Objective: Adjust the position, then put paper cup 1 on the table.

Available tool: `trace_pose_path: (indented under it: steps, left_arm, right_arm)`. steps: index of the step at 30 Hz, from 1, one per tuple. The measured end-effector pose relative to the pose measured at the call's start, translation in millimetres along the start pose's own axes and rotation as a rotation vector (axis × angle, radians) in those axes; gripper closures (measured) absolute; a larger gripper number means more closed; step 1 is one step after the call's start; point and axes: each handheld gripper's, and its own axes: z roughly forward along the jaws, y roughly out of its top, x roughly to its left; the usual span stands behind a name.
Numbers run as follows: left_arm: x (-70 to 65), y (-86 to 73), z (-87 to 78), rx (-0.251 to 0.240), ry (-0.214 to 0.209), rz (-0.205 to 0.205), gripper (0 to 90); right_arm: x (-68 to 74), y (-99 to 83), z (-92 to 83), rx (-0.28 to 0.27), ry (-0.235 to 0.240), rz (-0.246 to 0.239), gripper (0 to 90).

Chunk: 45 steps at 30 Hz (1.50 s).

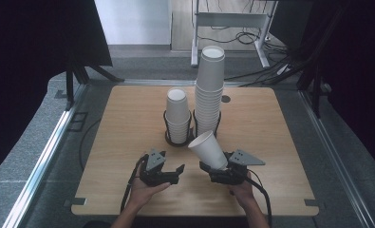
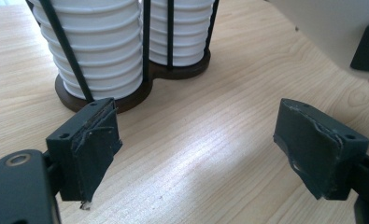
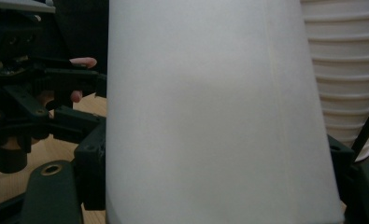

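A white paper cup (image 1: 208, 148) hangs tilted over the table, mouth up and to the left, with my right gripper (image 1: 214, 169) shut on its lower part. In the right gripper view the cup (image 3: 210, 116) stands between the two jaws, which press on its sides. My left gripper (image 1: 179, 170) rests low over the wood to the cup's left, open, with nothing between its pads (image 2: 95, 149). A dark wire holder (image 2: 140, 95) behind both grippers carries a short stack of cups (image 1: 177, 116) and a tall stack (image 1: 209, 90).
The wooden table (image 1: 128, 142) has bare wood left and right of the holder. A small round hole (image 1: 225, 99) sits near the far edge. Black curtains flank the table, and cables and a desk frame (image 1: 228, 21) lie on the floor behind.
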Motion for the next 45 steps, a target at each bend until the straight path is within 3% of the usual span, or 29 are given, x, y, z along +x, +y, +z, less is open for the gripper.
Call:
trace_pose_path:
  steps: [7, 18, 28, 33, 37, 45]
  left_arm:
    - [6.1, 2.3, -5.2, -0.031, -0.072, -0.068, 14.5]
    - [13.4, 5.4, -8.4, -0.084, -0.268, -0.236, 14.0]
    - [14.0, 6.3, -2.9, -0.118, -0.428, -0.34, 9.6]
    - [15.4, 8.5, 1.3, -0.119, -0.468, -0.379, 8.4]
    - [12.2, 9.8, 6.0, -0.121, -0.496, -0.382, 5.9]
    - [6.7, 12.5, 12.5, -0.152, -0.486, -0.383, 9.0]
  right_arm:
    - [2.8, -3.5, 4.6, 0.013, 0.009, -0.007, 22.5]
    - [12.0, -6.4, 9.3, 0.011, 0.018, -0.048, 22.6]
    - [22.9, -12.4, 16.6, 0.009, 0.033, -0.073, 22.6]
    - [30.3, -15.6, 21.5, -0.008, 0.045, -0.078, 22.7]
    - [38.4, -18.0, 26.6, -0.015, 0.056, -0.089, 22.7]
    - [55.2, -25.1, 39.1, 0.018, 0.067, -0.133, 22.9]
